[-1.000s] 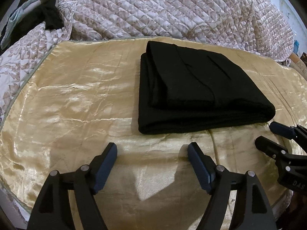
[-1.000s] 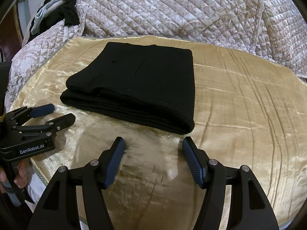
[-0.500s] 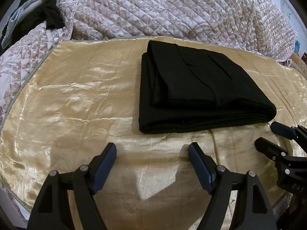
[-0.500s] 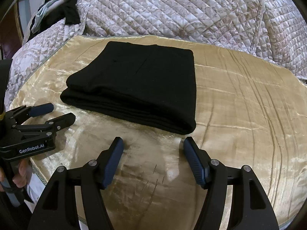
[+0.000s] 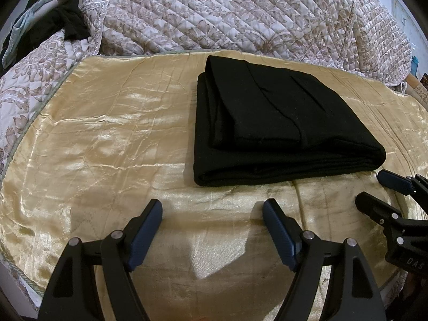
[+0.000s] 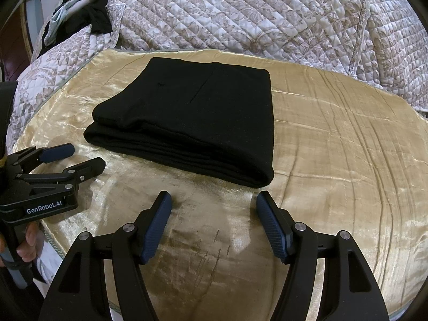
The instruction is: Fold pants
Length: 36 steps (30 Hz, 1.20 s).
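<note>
– Black plastic, blue pads: how did the left gripper (image 5: 212, 210) stand?
– Its jaws were spread wide and held nothing, hovering over the shiny gold satin cloth (image 5: 107, 139), just short of the folded pile.
– And the right gripper (image 6: 214, 202)?
– Likewise released and empty, beside the other one, its fingers (image 6: 270, 219) near the pile's front corner but apart from it.
– Where were the pants?
– The black folded pants (image 5: 272, 128) lay flat on the gold cloth past both grippers, stacked in layers, with the thick fold toward the tongs.
– Beyond them?
– A quilted floral bedspread (image 6: 240, 16) rose behind, and some dark and pale-blue clothes (image 6: 77, 16) were heaped at the far left
</note>
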Available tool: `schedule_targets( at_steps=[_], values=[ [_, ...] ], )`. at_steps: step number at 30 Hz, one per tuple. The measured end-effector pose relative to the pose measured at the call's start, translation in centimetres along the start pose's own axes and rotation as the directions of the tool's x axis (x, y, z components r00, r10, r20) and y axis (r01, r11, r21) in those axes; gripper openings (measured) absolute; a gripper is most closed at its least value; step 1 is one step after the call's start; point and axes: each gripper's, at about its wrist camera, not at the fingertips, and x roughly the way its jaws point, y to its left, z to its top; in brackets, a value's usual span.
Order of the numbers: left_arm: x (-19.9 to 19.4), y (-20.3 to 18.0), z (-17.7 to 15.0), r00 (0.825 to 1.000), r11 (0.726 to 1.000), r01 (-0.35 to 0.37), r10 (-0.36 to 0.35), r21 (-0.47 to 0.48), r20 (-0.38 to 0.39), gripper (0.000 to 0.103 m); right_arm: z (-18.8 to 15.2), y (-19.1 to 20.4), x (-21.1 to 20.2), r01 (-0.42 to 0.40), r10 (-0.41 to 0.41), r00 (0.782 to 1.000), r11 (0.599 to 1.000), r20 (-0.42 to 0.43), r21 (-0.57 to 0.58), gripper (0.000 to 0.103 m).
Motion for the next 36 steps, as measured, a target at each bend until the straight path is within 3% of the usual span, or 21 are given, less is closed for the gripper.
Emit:
schedule_targets(
  at_steps=[36],
  values=[
    [0.10,0.02,0.01,1.000,1.000,-0.003,0.003,0.005,-0.002,0.081,-0.02,0.34,0.08,0.006,-0.006,1.000,1.000,0.002,-0.003,0.070]
  ],
)
